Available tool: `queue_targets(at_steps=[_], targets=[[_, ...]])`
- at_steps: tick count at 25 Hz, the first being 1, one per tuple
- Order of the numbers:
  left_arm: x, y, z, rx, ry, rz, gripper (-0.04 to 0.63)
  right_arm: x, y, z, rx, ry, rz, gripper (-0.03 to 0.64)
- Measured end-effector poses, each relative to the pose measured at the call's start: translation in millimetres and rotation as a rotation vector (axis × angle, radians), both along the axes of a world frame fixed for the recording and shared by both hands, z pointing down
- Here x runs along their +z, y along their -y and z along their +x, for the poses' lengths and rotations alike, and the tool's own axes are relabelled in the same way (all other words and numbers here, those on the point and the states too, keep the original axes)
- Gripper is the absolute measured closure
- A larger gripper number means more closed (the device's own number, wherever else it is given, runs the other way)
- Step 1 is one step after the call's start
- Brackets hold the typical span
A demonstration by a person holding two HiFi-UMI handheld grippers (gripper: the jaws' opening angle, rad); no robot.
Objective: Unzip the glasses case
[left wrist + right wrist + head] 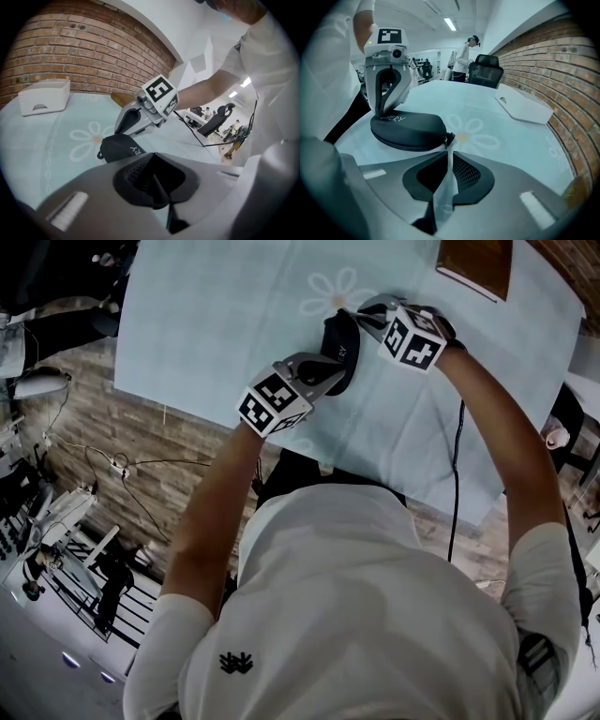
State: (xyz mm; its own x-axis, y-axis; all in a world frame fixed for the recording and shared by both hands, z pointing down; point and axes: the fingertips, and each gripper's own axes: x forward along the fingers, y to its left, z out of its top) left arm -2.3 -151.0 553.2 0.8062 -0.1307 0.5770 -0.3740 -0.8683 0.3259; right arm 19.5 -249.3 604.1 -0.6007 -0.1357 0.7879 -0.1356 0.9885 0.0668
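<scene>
Two grippers, one case (408, 129), one white box (524, 109), all over a blue cloth (511, 140). The case lies flat, sitting right between the two tools. The left gripper (154, 164) is closed up with nothing in it, tips down on one end of the case. The right gripper (449, 157) is only a slit apart, empty, and the zipper pull (449, 139) sits just past its tips.
</scene>
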Motion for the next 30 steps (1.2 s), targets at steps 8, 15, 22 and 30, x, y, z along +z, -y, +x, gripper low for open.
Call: queue_targets(at_steps=[8, 15, 22, 30], targets=[[-34, -8, -18, -0.083, -0.007, 0.077, 0.540, -23, -27, 49, 0.342, 0.060, 0.029, 0.603], [-84, -35, -44, -0.146, -0.117, 0.124, 0.540, -63, -120, 61, 0.630, 0.184, -0.020, 0.615], [-132, -86, -89, -0.172, -0.219, 0.161, 0.540, -97, -219, 22, 0.734, 0.261, -0.019, 0.615], [-159, -163, -170, -0.192, -0.265, 0.190, 0.540, -131, -295, -38, 0.767, 0.236, 0.060, 0.615]])
